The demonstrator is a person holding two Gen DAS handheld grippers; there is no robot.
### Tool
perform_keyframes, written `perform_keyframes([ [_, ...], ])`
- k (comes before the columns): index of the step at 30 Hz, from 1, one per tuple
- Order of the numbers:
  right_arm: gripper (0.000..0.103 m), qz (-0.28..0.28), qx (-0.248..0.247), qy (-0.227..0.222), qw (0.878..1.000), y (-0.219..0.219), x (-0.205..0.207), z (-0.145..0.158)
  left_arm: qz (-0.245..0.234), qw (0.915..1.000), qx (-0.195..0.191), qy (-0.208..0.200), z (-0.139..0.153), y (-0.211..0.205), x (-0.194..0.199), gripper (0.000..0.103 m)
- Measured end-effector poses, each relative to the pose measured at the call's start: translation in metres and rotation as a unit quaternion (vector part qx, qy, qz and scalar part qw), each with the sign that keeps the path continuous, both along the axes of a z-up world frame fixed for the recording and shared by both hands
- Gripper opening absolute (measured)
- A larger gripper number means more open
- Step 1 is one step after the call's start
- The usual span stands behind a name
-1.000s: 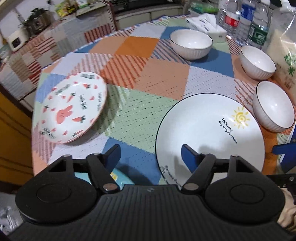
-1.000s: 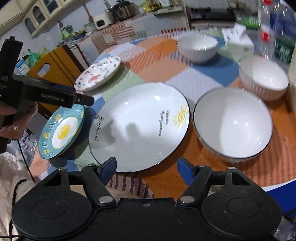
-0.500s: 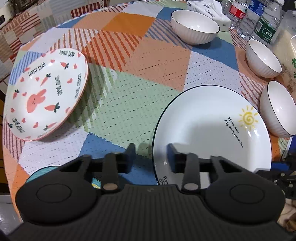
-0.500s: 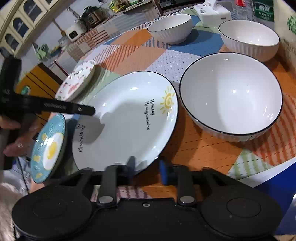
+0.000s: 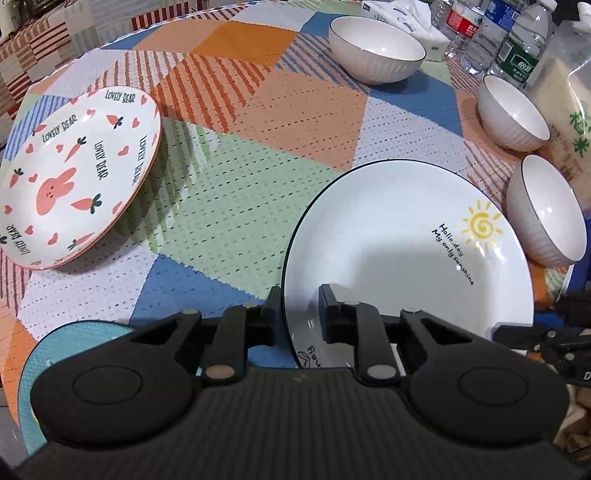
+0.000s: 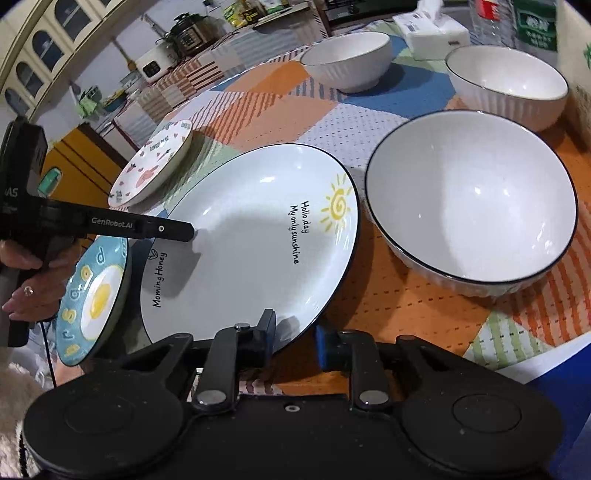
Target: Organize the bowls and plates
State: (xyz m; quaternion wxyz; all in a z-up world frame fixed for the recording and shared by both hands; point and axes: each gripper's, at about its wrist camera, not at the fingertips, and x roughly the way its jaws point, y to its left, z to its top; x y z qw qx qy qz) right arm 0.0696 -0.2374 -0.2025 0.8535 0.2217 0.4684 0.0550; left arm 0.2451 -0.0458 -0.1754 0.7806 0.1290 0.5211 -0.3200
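Observation:
A large white sun plate (image 5: 413, 236) lies on the patchwork tablecloth; it also shows in the right wrist view (image 6: 255, 240). My left gripper (image 5: 298, 314) is shut on its near-left rim. My right gripper (image 6: 293, 334) is shut on its near rim from the other side. A bunny plate (image 5: 74, 173) sits tilted at the left. A blue egg plate (image 6: 92, 295) lies by the left gripper at the table edge. Three white bowls stand at the right and back: the nearest (image 6: 472, 206), the middle (image 6: 506, 85), the far one (image 6: 347, 61).
Water bottles (image 5: 513, 40), a tissue box (image 6: 432, 31) and a rice bag (image 5: 569, 107) stand at the back right. The table's near edge (image 6: 535, 369) runs just beyond the right gripper. A kitchen counter with appliances (image 6: 184, 35) lies beyond the table.
Both grippers moved forward and closed from wide open onto the sun plate's rim, one on each side.

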Motion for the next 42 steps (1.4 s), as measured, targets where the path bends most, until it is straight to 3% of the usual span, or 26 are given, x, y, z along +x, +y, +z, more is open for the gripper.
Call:
perform_keyframes([
  [3,0.026,0.014,-0.006,-0.004,1.0,0.003,0.002,0.006,0.011,0.9999,-0.005,0.01,0.003,0.008,0.003,0.019],
  [11,0.026,0.036,-0.012,-0.031,0.999,0.008,0.019,0.022,0.048,0.9984,-0.021,-0.022,0.033,0.025,0.017,0.019],
  [16,0.026,0.045,-0.024,-0.055,0.997,0.004,0.047,0.044,0.065,0.9967,-0.03,-0.037,0.053,0.024,0.039,0.019],
  [20,0.026,0.063,-0.06,-0.072,0.994,-0.001,0.076,0.056,0.085,0.9954,-0.033,-0.028,0.051,0.018,0.058,0.019],
  [27,0.026,0.09,-0.076,-0.038,0.992,-0.025,0.129,0.051,0.113,0.9931,-0.03,0.006,0.021,0.005,0.079,0.019],
  [33,0.026,0.093,-0.066,0.008,0.994,-0.036,0.163,0.033,0.12,0.9926,-0.003,0.017,0.008,-0.003,0.085,0.02],
  [42,0.026,0.096,-0.093,0.037,0.99,-0.035,0.177,0.019,0.118,0.9928,0.004,0.02,0.004,-0.009,0.078,0.02],
])
